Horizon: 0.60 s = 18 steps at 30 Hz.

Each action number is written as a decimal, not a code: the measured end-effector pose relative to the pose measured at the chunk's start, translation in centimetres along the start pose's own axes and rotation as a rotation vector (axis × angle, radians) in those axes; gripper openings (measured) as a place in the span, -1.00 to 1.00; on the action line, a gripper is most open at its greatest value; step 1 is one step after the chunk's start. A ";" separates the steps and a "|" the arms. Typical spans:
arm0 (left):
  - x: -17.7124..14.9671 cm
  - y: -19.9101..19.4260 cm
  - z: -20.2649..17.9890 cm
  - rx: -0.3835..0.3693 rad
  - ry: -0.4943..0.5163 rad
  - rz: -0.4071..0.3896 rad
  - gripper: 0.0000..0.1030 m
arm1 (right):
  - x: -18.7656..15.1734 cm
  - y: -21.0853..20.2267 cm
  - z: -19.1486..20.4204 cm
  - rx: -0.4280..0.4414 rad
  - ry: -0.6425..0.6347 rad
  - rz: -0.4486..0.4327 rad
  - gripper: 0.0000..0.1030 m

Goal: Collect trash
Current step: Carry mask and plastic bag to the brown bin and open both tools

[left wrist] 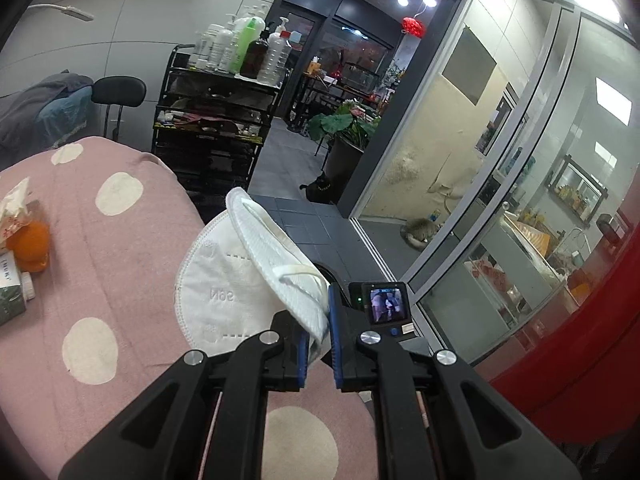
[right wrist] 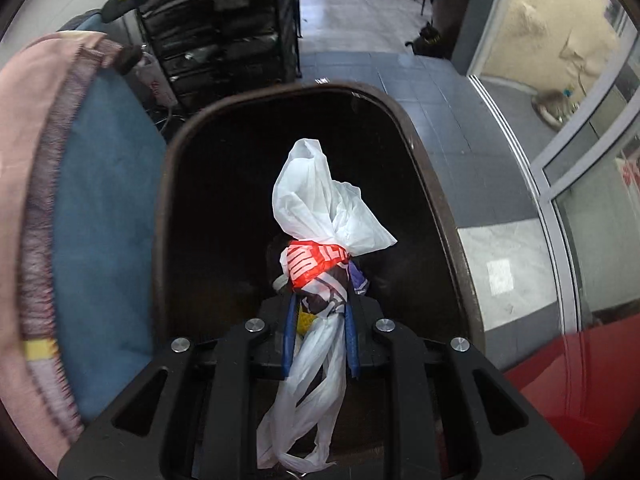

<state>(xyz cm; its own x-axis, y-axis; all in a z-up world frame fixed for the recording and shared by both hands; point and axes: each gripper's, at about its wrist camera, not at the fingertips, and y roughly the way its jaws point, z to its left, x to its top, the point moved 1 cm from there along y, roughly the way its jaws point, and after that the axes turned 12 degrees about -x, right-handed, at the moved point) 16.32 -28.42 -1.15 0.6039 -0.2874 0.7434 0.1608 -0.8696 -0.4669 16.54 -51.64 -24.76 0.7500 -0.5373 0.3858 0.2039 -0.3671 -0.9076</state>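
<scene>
Soft cloth, thin plastic, hard matt black.
I see a fibrous white mask (left wrist: 236,280) over nubby pink blanket (left wrist: 120,248); crinkly glossy bag (right wrist: 320,216) above the bin's smooth dark rim (right wrist: 432,184).

Bin (right wrist: 404,120) mouth wide open and dark, nothing across it except the knotted plastic bag (right wrist: 320,216) hanging over the middle. Padded blue bed edge (right wrist: 100,184) right beside the bin's left rim. Tiled floor (right wrist: 440,112) beyond and right of the bin is free. Black shelving cart (left wrist: 216,120) stands past the bed; glass partition (left wrist: 520,160) closes off the right.
</scene>
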 end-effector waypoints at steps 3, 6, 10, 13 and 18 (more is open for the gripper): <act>0.4 1.9 -0.5 -0.024 0.004 0.033 -0.82 | -0.3 0.8 0.0 -0.034 0.012 0.000 -0.32; 0.7 4.4 -1.2 -0.053 0.003 0.078 -0.82 | -0.9 0.2 -0.2 -0.038 0.000 -0.040 0.06; 0.7 8.3 -1.7 -0.098 -0.026 0.155 -0.82 | -2.4 -1.4 -1.4 -0.052 0.006 -0.074 0.08; 0.5 11.5 -1.7 -0.121 -0.060 0.226 -0.82 | -3.7 -2.6 -2.9 -0.050 0.030 -0.090 0.10; -0.4 16.5 -1.2 -0.122 -0.111 0.333 -0.82 | -5.7 -3.8 -6.1 -0.066 0.092 -0.079 0.14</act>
<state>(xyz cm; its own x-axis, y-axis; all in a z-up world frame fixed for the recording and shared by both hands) 17.82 -43.15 -8.57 0.6898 -0.5228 0.5009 -0.1487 -0.7793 -0.6087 7.65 -51.82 -22.45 0.6718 -0.5707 0.4721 0.2164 -0.4583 -0.8620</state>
